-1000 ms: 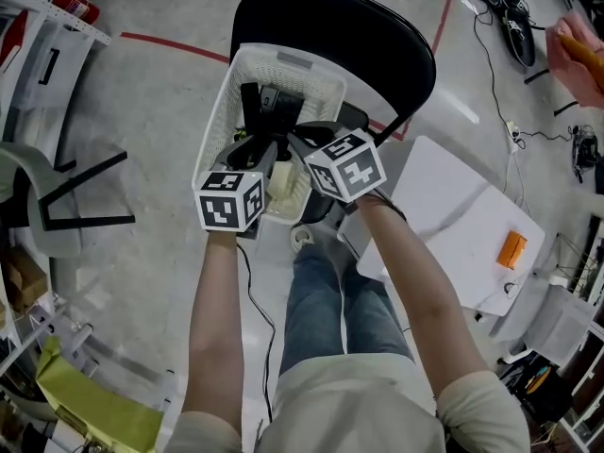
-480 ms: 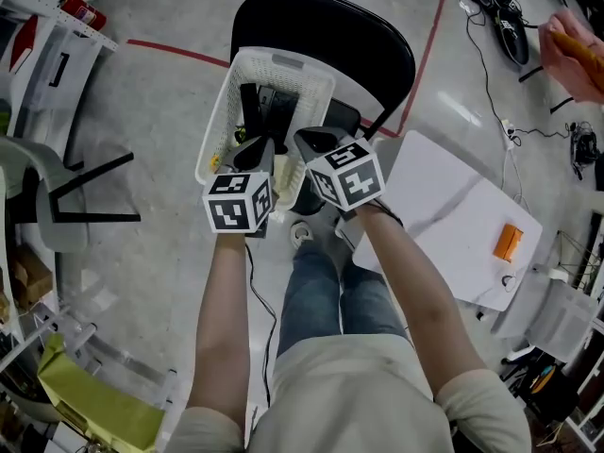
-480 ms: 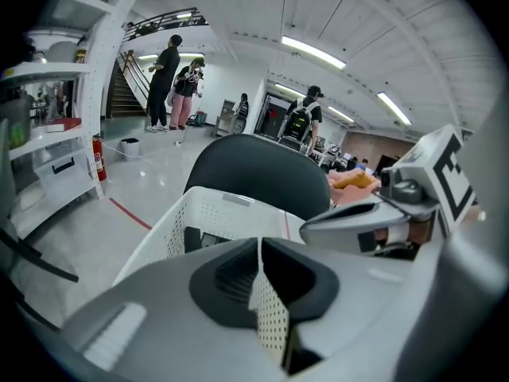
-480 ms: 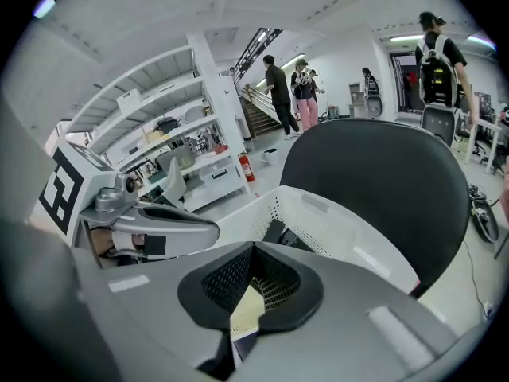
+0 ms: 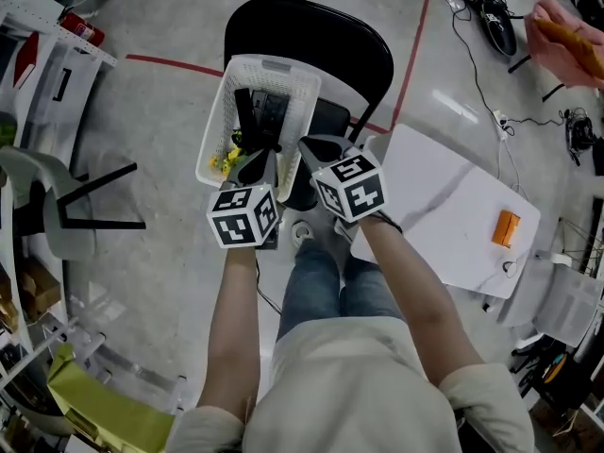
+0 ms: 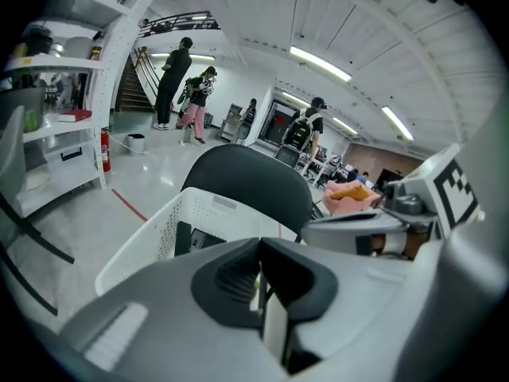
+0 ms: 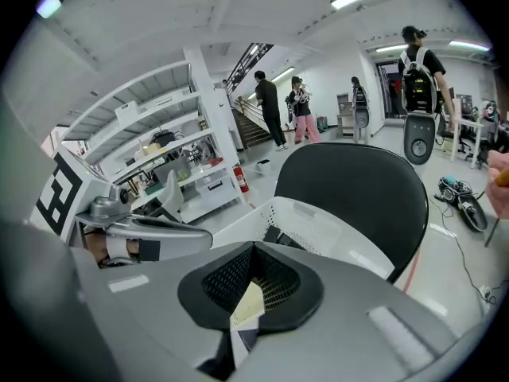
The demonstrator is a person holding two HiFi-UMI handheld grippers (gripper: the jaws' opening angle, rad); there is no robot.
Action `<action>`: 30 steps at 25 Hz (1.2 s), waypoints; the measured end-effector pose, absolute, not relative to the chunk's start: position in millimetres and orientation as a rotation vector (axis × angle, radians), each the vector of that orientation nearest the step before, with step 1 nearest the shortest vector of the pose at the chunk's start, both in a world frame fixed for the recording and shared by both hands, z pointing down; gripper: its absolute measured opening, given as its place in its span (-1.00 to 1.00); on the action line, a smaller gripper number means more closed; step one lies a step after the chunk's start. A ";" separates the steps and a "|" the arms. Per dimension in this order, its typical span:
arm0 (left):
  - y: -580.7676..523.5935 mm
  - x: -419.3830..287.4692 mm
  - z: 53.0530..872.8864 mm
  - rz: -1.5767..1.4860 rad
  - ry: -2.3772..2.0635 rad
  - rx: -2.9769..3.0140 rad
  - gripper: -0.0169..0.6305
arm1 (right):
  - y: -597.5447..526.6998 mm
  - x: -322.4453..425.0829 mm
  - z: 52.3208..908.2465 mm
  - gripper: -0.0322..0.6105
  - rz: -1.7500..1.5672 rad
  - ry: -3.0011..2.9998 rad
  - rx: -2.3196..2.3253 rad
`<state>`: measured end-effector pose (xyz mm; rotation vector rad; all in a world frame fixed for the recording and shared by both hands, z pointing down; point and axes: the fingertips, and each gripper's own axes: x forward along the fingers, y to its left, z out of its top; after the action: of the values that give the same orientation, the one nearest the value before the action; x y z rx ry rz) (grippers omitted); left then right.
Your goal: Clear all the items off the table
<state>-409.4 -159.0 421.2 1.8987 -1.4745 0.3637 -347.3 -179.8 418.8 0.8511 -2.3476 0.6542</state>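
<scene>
Inside the white basket (image 5: 274, 64) on the black chair (image 5: 321, 31), dark things are too shadowed to name. A yellow scrap (image 5: 225, 161) shows beside them. The left hand-held gripper (image 5: 258, 163), tilted down at the basket's near end, is clenched with nothing in it. The right hand-held gripper (image 5: 311, 146) beside it is clenched too, with an unidentifiable pale sliver (image 7: 246, 305) in its seam. An orange block (image 5: 507, 226) lies on the white desk (image 5: 444, 187).

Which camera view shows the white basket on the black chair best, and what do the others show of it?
The head view: it looks down into the white basket, showing most of its rim and the items inside. The left gripper view shows one perforated wall and some contents. The right gripper view shows only a stretch of wall behind its jaws.
</scene>
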 end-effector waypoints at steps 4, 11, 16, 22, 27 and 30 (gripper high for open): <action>-146.4 -398.7 410.5 0.360 -1.455 1.900 -0.91 | -167.7 -330.7 405.9 -0.90 0.684 -2.348 0.904; -130.7 -362.7 391.0 0.382 -1.390 1.968 -0.91 | -144.0 -295.3 389.9 -0.90 0.722 -2.333 1.015; -121.5 -331.5 383.0 0.409 -1.335 2.027 -0.92 | -126.8 -263.2 379.1 -0.90 0.731 -2.315 1.097; -101.8 -275.1 375.5 0.470 -1.247 2.093 -0.92 | -102.7 -211.9 365.4 -0.91 0.737 -2.297 1.194; -85.6 -230.1 365.0 0.492 -1.216 2.141 -0.92 | -80.3 -169.7 358.0 -0.90 0.754 -2.282 1.251; -78.4 -210.4 360.5 0.484 -1.223 2.155 -0.92 | -64.6 -149.5 356.2 -0.90 0.755 -2.282 1.260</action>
<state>-210.4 -78.4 360.5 2.1551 -1.2234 0.4835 -149.5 -64.6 356.2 1.2602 -2.2821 0.7553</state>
